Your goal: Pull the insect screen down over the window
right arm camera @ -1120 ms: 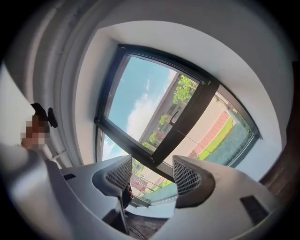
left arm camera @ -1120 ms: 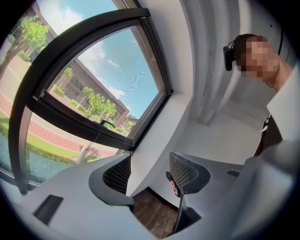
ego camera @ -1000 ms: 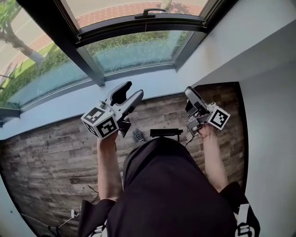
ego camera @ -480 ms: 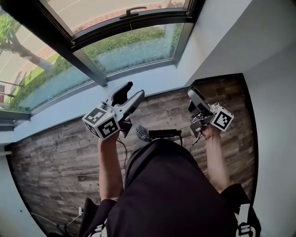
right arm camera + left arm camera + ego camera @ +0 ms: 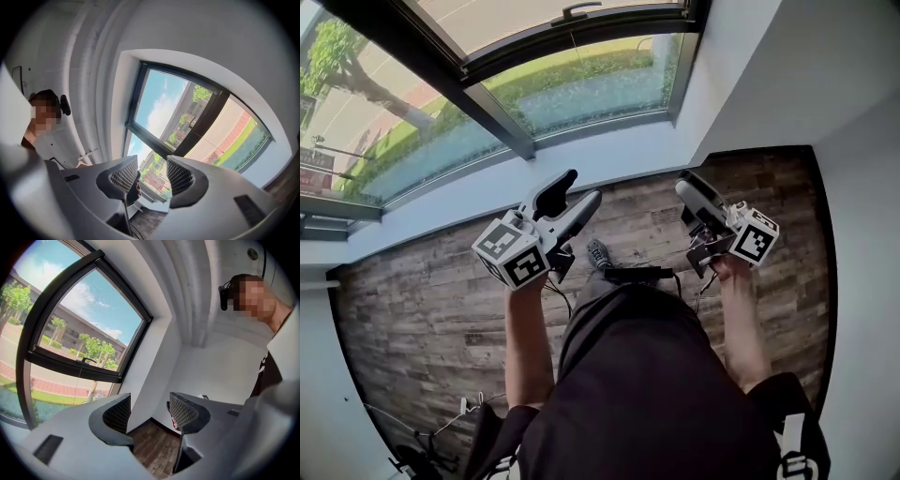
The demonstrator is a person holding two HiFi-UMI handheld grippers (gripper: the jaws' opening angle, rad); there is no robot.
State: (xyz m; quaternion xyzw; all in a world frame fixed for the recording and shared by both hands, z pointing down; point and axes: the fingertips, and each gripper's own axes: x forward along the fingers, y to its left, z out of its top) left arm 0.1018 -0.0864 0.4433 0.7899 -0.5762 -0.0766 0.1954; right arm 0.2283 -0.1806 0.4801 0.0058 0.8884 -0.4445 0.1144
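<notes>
The window [image 5: 502,127] has a dark frame and a handle [image 5: 581,11] on its crossbar; I make out no insect screen on it. In the head view my left gripper [image 5: 581,187] is held out level over the floor just short of the sill [image 5: 609,159]. Its jaws stand apart with nothing between them, as the left gripper view [image 5: 150,413] also shows. My right gripper [image 5: 686,185] points slightly up toward the window's right side. Its jaws [image 5: 152,176] have just been closing and hold a narrow, empty gap. The crossbar handle [image 5: 89,361] lies well ahead of the left jaws.
A white wall [image 5: 787,75] closes the corner at the right of the window. The floor is wood plank [image 5: 412,319], with loose cables [image 5: 469,408] at the lower left. A shoe [image 5: 598,253] and a black bar [image 5: 633,274] show under the grippers.
The person has stepped along the window wall and both grippers have moved with them, held out in front as before. The window and floor have shifted in the head view.
</notes>
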